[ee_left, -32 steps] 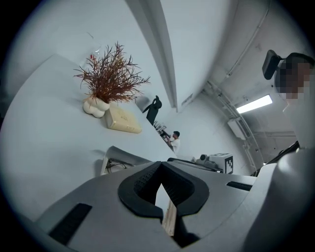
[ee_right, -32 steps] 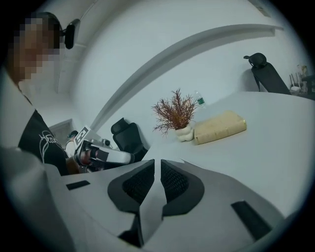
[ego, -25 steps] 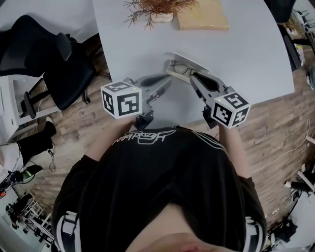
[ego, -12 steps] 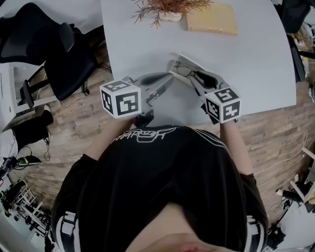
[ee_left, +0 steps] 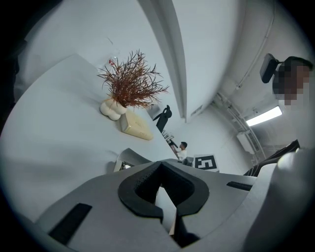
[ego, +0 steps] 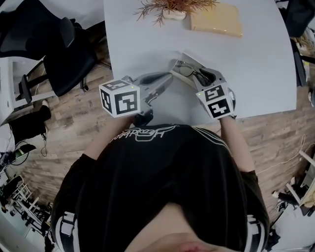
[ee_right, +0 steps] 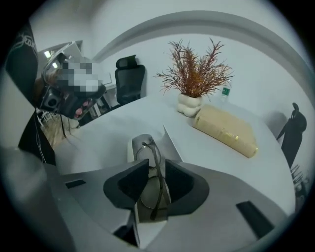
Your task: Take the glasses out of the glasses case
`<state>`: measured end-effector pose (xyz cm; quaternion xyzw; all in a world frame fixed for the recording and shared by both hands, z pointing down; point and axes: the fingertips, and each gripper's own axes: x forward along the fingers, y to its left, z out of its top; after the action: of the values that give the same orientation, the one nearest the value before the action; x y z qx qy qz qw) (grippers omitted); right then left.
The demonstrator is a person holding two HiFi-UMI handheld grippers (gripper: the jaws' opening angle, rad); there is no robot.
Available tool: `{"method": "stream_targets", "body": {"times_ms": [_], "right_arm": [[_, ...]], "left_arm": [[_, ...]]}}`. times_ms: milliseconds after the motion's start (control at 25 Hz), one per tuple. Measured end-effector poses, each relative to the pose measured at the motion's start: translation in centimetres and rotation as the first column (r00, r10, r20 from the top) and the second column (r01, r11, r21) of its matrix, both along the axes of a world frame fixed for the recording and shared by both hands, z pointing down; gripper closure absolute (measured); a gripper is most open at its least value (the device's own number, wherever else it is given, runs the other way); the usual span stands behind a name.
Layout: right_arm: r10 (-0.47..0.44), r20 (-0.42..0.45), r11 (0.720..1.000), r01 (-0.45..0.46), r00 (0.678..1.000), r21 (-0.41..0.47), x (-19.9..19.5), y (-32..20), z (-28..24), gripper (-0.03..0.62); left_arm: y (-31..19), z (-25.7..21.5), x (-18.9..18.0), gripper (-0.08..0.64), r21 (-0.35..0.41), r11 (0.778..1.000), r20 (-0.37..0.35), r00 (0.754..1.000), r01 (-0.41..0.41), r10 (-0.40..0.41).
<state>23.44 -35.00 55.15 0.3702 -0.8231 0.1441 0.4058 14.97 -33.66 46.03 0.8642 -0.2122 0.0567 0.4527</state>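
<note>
An open grey glasses case (ego: 190, 60) lies on the white table (ego: 147, 44), near its front edge. Thin dark-rimmed glasses (ego: 185, 69) rest inside it. In the right gripper view the glasses (ee_right: 155, 165) run between the two jaws of my right gripper (ee_right: 156, 186), which is open and straddles the frame over the case (ee_right: 139, 145). My left gripper (ego: 168, 79) reaches the case's near left corner. In the left gripper view its jaws (ee_left: 170, 216) are pinched on a thin pale edge of the case (ee_left: 129, 158).
A dried plant in a white vase (ego: 170, 9) and a tan block (ego: 216, 20) stand at the table's far side. A black office chair (ego: 64, 59) sits left of the table on the wooden floor. The table's front edge runs just below the grippers.
My right gripper has moved forward and up over the case, bringing its jaws around the glasses. The left gripper has stayed at the case's corner.
</note>
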Motion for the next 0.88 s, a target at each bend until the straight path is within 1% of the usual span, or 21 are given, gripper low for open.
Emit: {"method": "stream_targets", "body": {"times_ms": [120, 240, 400, 520, 680, 880], "right_arm": [[-0.040, -0.085, 0.999, 0.041, 0.996, 0.007, 0.0, -0.2, 0.8, 0.509], [-0.060, -0.128, 0.998, 0.061, 0.990, 0.003, 0.0, -0.2, 1.3, 0.511], [-0.055, -0.134, 0.998, 0.056, 0.989, -0.002, 0.0, -0.3, 1.6, 0.531], [-0.065, -0.156, 0.998, 0.066, 0.986, 0.002, 0.0, -0.4, 1.7, 0.549], [-0.083, -0.174, 0.996, 0.084, 0.981, 0.002, 0.0, -0.4, 1.9, 0.563], [-0.104, -0.174, 0.995, 0.104, 0.979, -0.009, -0.1, -0.2, 2.0, 0.569]], "left_arm": [[-0.1, 0.2, -0.4, 0.552, -0.002, 1.000, -0.004, 1.000, 0.013, -0.013], [-0.1, 0.1, -0.8, 0.552, 0.000, 1.000, -0.006, 1.000, 0.025, -0.025], [0.0, 0.1, -1.5, 0.552, -0.004, 0.999, -0.006, 0.999, 0.040, -0.040], [0.0, 0.3, -1.8, 0.552, -0.008, 0.999, -0.015, 0.999, 0.050, -0.051], [-0.1, 0.3, -1.9, 0.552, -0.007, 0.999, -0.024, 0.998, 0.054, -0.054], [0.0, 0.5, -2.1, 0.552, -0.012, 0.998, -0.025, 0.998, 0.057, -0.057]]}}
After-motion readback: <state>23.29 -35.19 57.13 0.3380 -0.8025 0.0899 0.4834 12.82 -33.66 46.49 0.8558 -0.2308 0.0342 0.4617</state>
